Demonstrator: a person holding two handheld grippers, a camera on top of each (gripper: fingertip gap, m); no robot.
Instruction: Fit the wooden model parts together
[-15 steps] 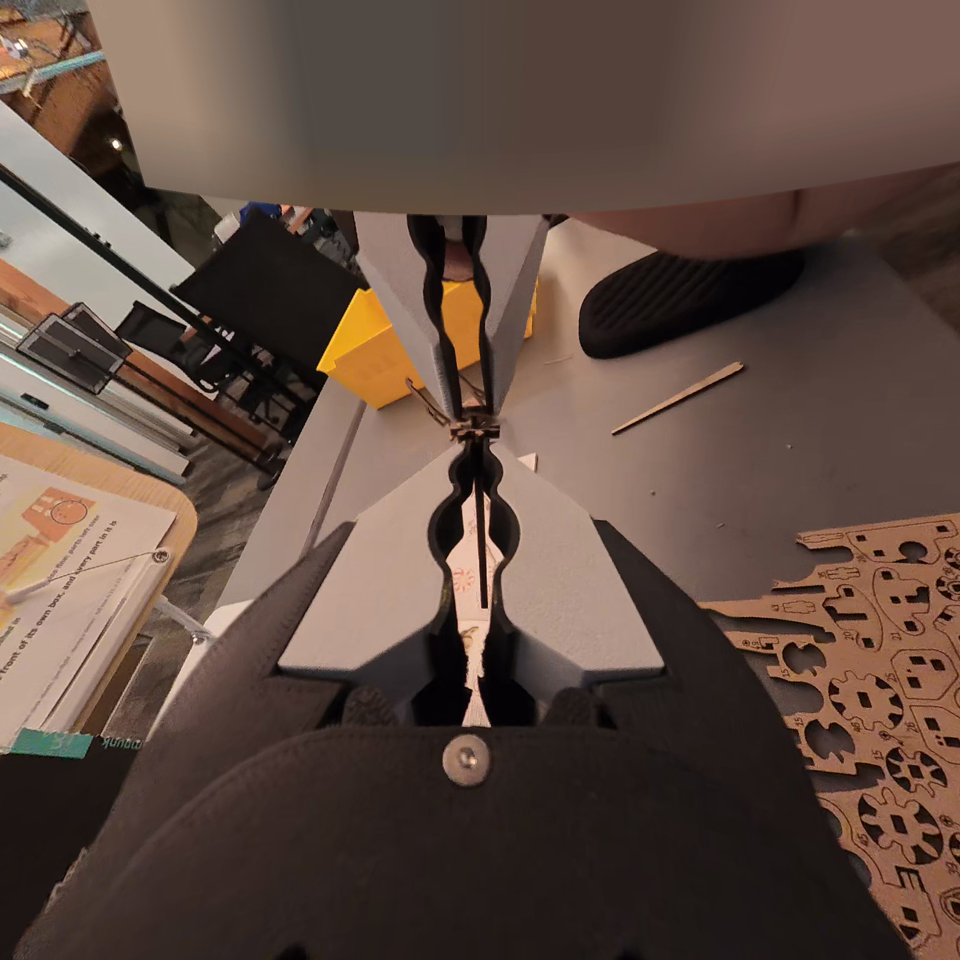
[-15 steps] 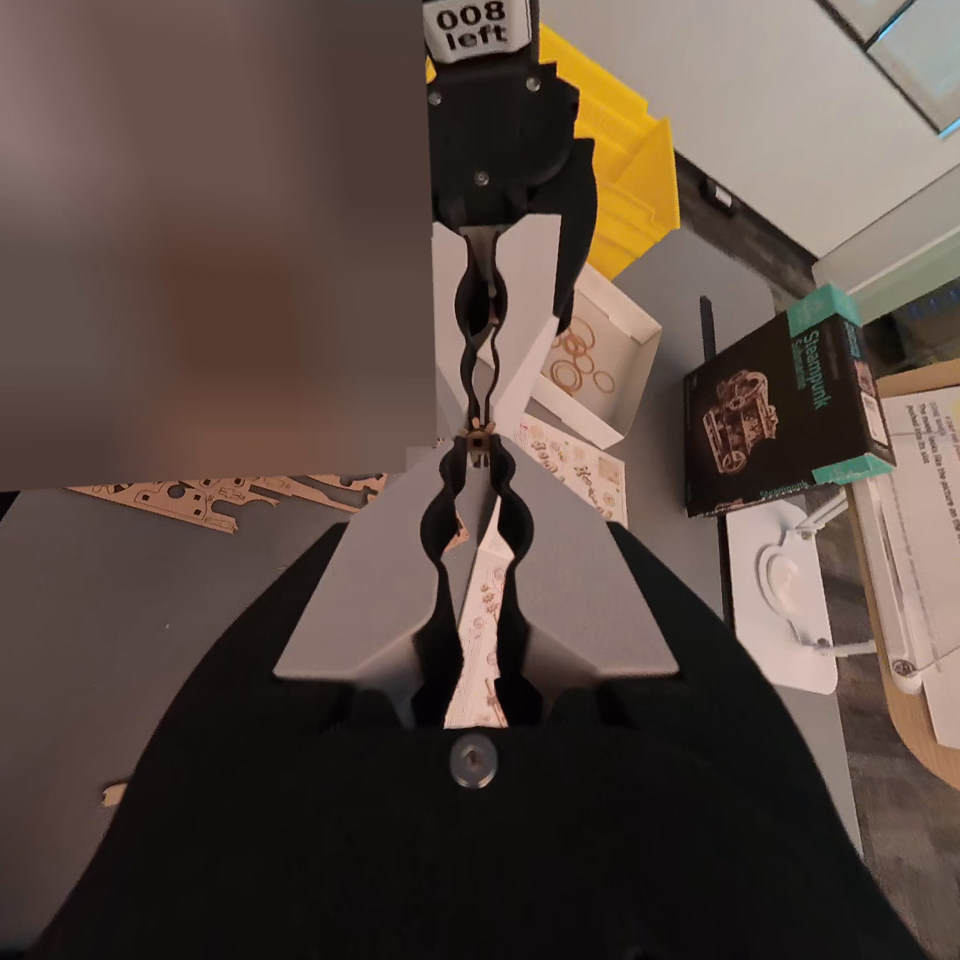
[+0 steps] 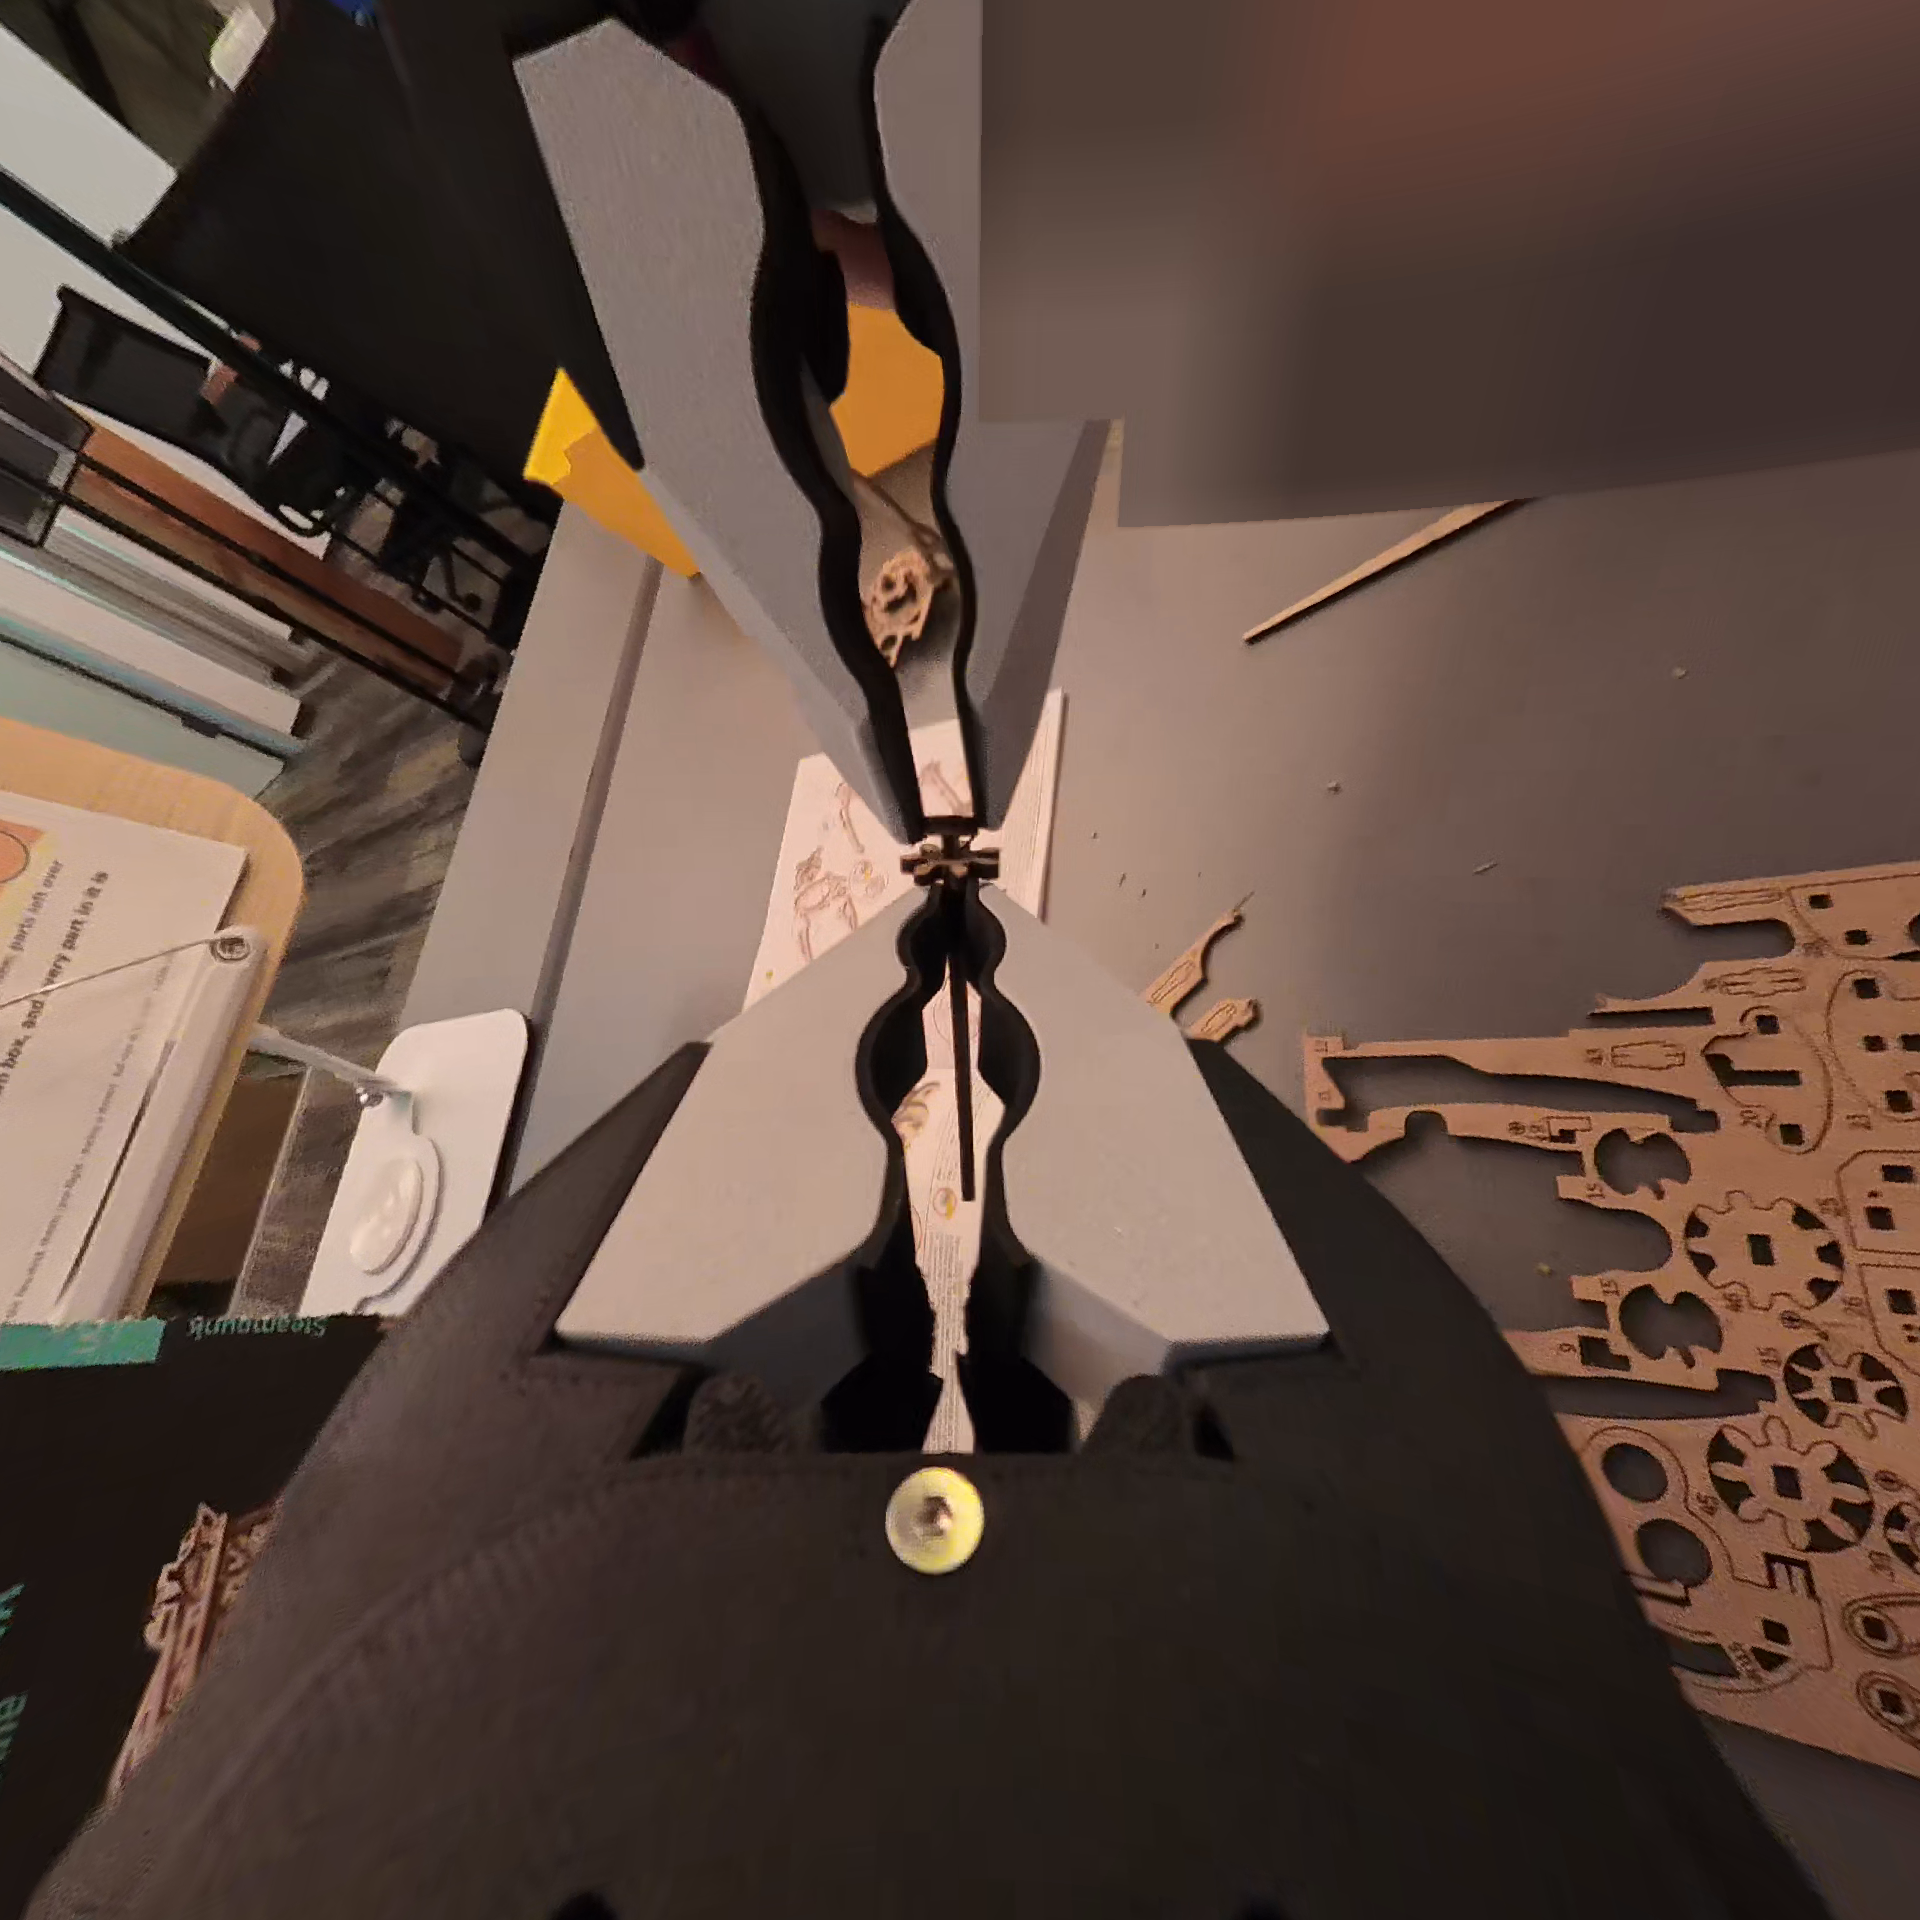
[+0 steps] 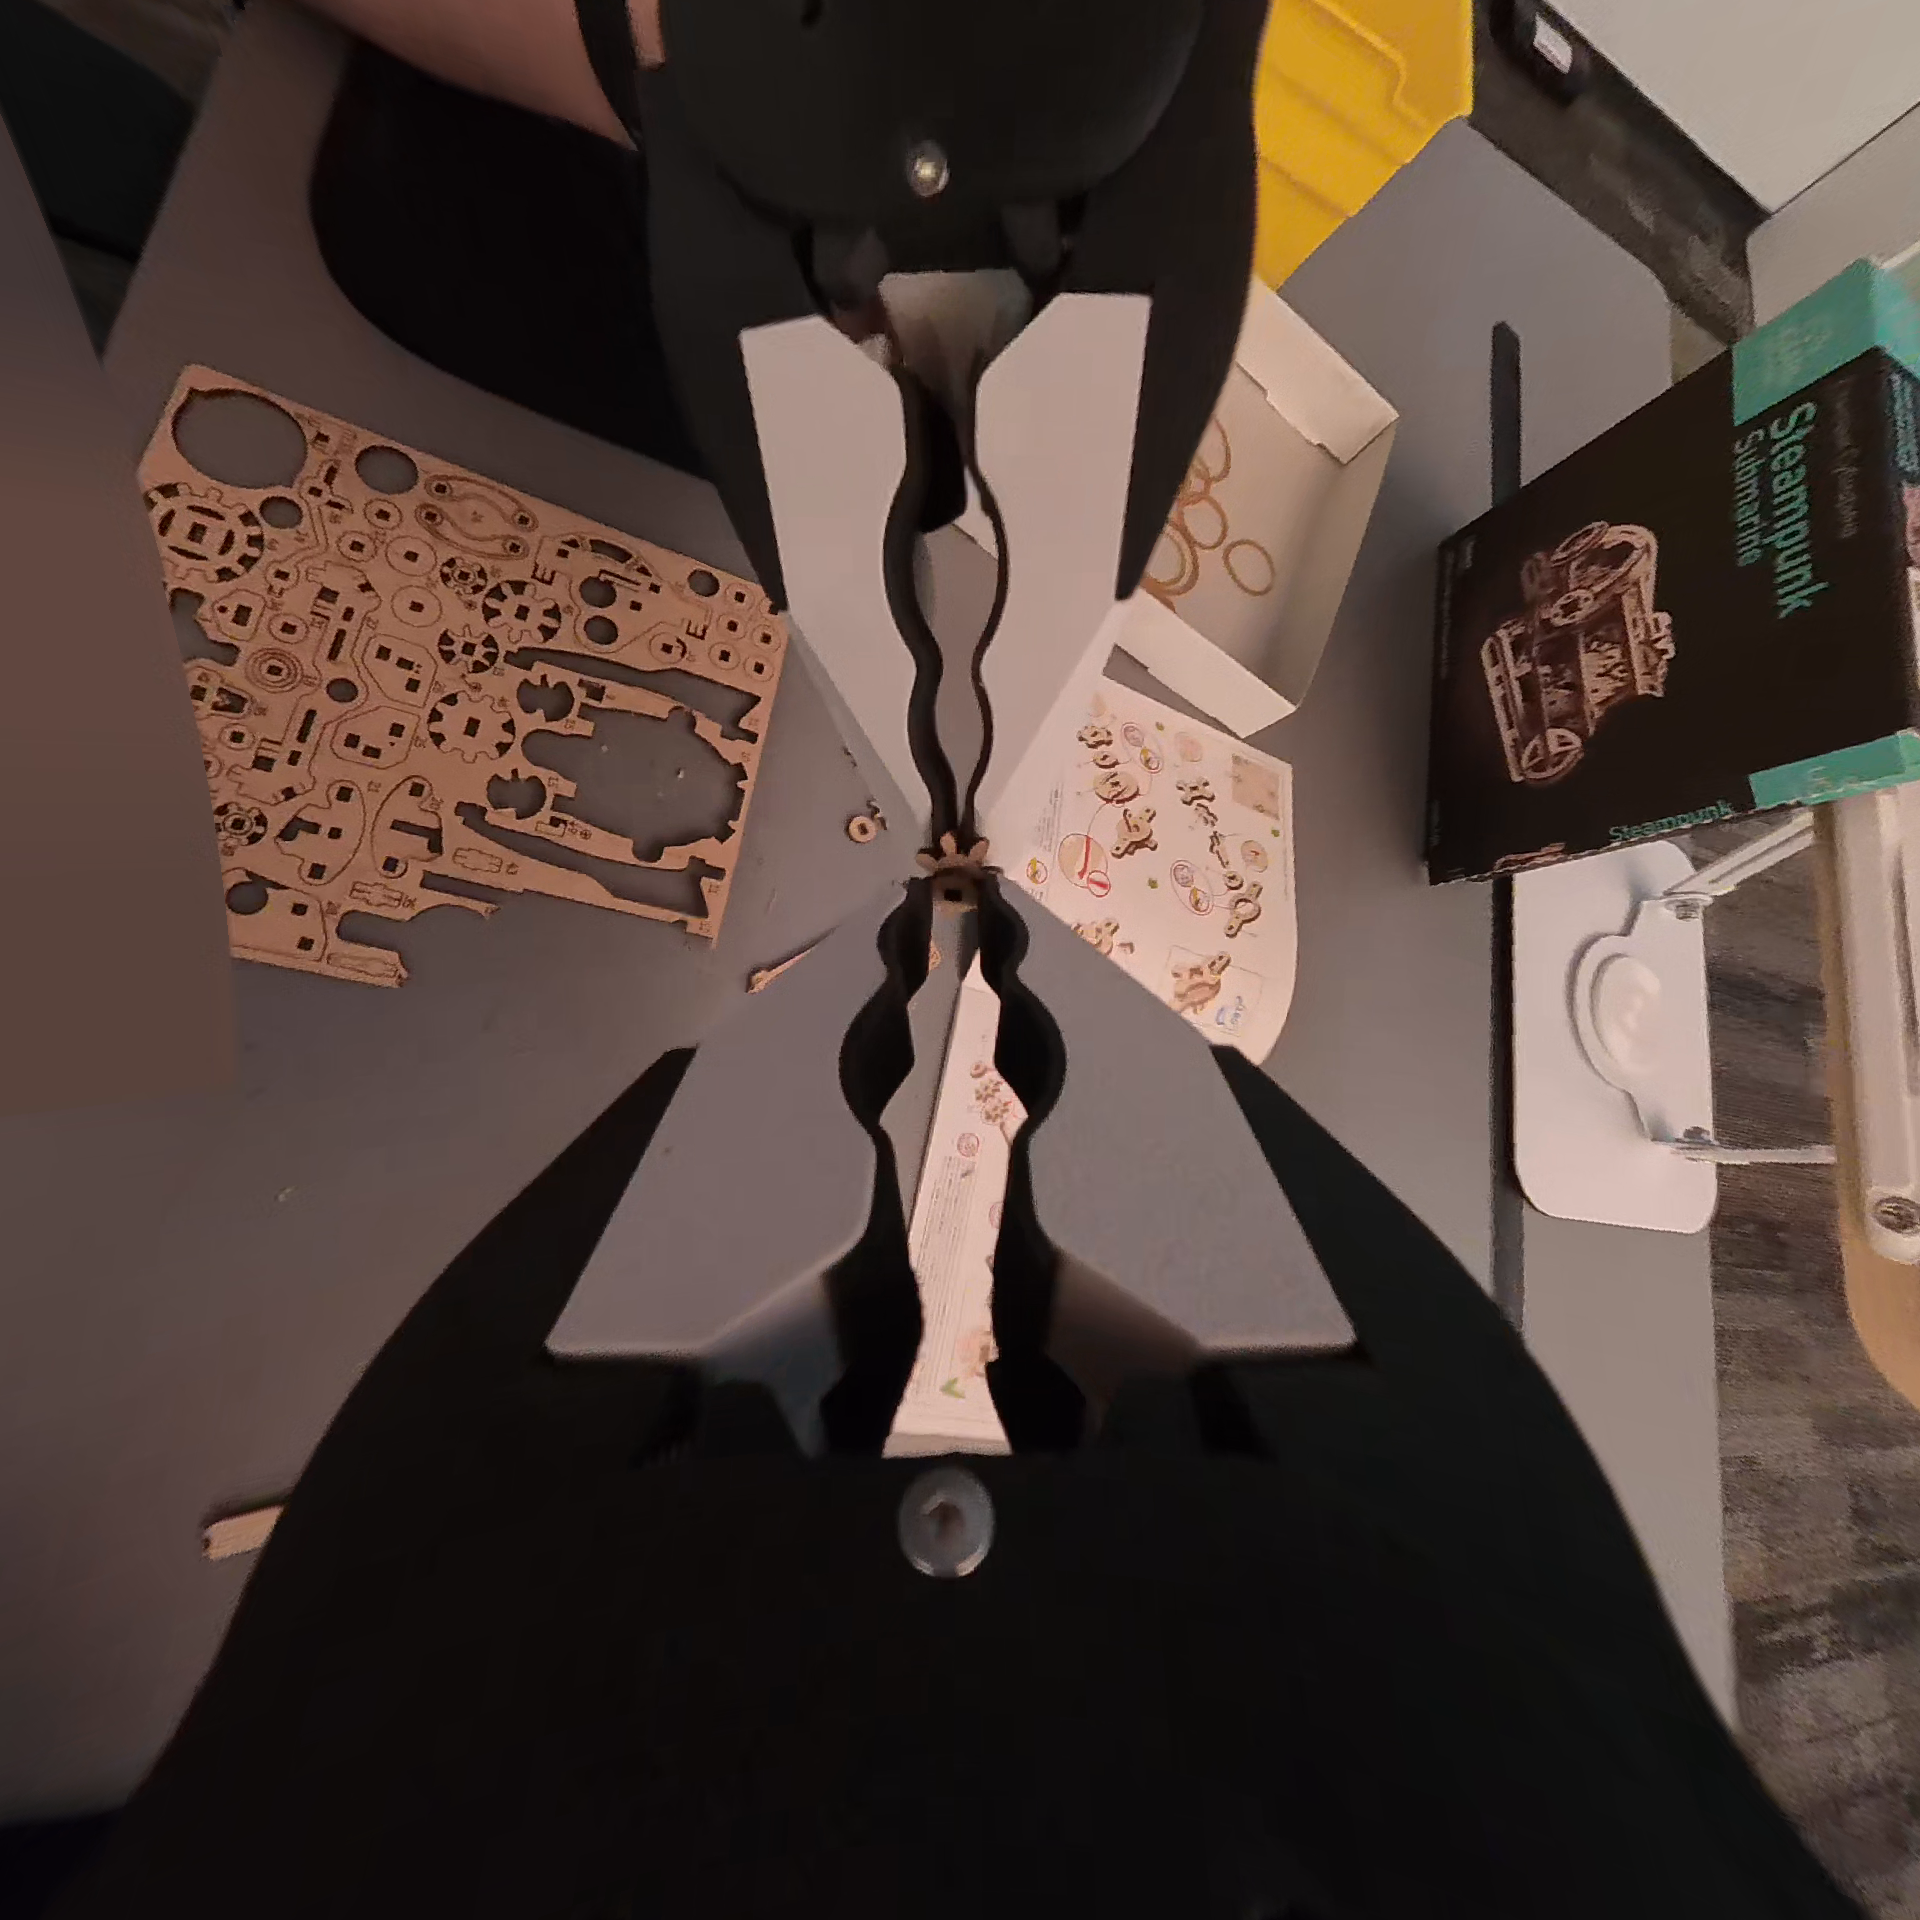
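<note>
My left gripper is shut on a thin dark axle that runs back between its fingers. A small wooden gear sits crosswise at the axle's front end. My right gripper is shut on a small wooden part with a square hole. The two grippers meet tip to tip above the grey table, and the part touches the gear. In the left wrist view the right gripper comes in from the top. In the right wrist view the left gripper does the same.
A laser-cut wooden sheet lies on the table and also shows in the left wrist view. An instruction sheet, a white tray of rings, a black kit box, a yellow bin and a loose wooden stick are around. The grippers are tip to tip, or close to it. Left tips and right tips are each some 20 centimeters from the loose wooden stick.
Both grippers have tilted down toward the table and drawn closer, so each looms larger in the other's view. The held parts stay tip to tip.
</note>
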